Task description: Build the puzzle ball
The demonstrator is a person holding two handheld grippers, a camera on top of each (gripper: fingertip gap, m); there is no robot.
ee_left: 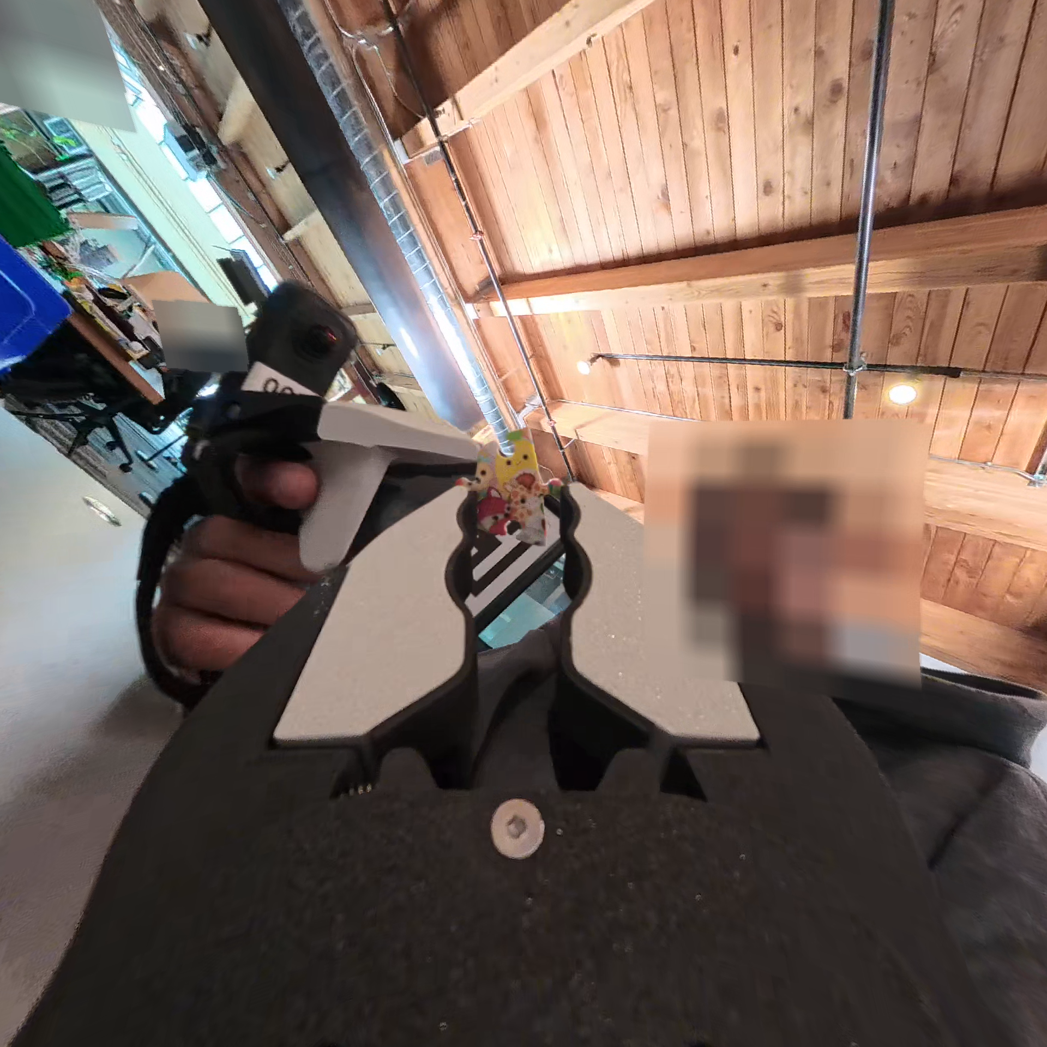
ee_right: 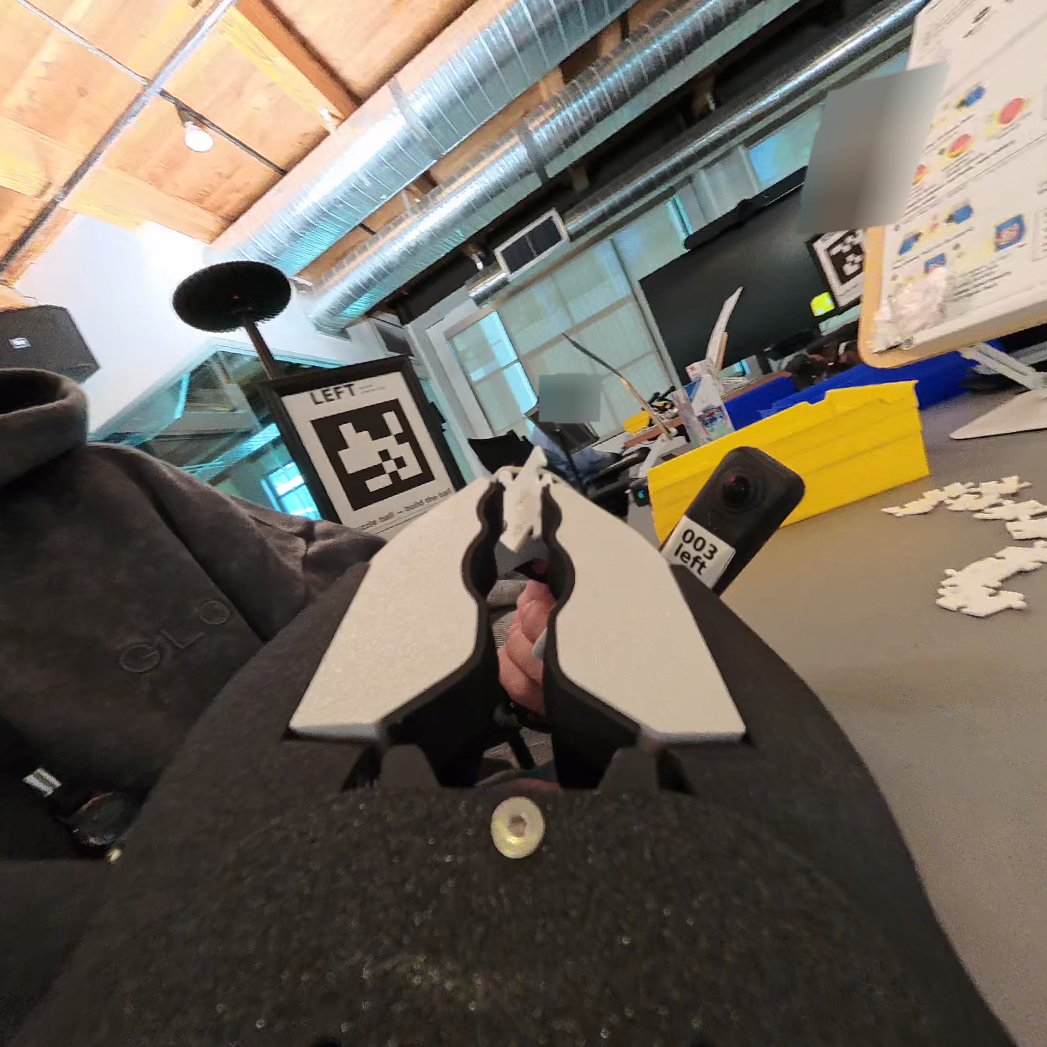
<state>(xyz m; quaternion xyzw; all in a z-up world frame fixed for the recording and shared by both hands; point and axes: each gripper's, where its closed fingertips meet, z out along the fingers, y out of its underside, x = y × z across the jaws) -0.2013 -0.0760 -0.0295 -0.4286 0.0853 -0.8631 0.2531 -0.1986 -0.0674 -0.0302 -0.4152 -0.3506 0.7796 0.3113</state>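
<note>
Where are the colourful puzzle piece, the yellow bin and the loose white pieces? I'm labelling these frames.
colourful puzzle piece (ee_left: 513,498): left wrist view, printed face.
yellow bin (ee_right: 838,453): right wrist view, front wall.
loose white pieces (ee_right: 986,583): right wrist view, nearest cluster on the table.

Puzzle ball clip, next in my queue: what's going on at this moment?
A person holds a gripper in each hand, both raised above the table. The left gripper pinches a colourful printed puzzle piece at its jaw tips. The right gripper is shut on a piece showing its white side. The two tips appear to meet, as if joining the pieces. More white pieces lie loose on the table near a yellow bin.
</note>
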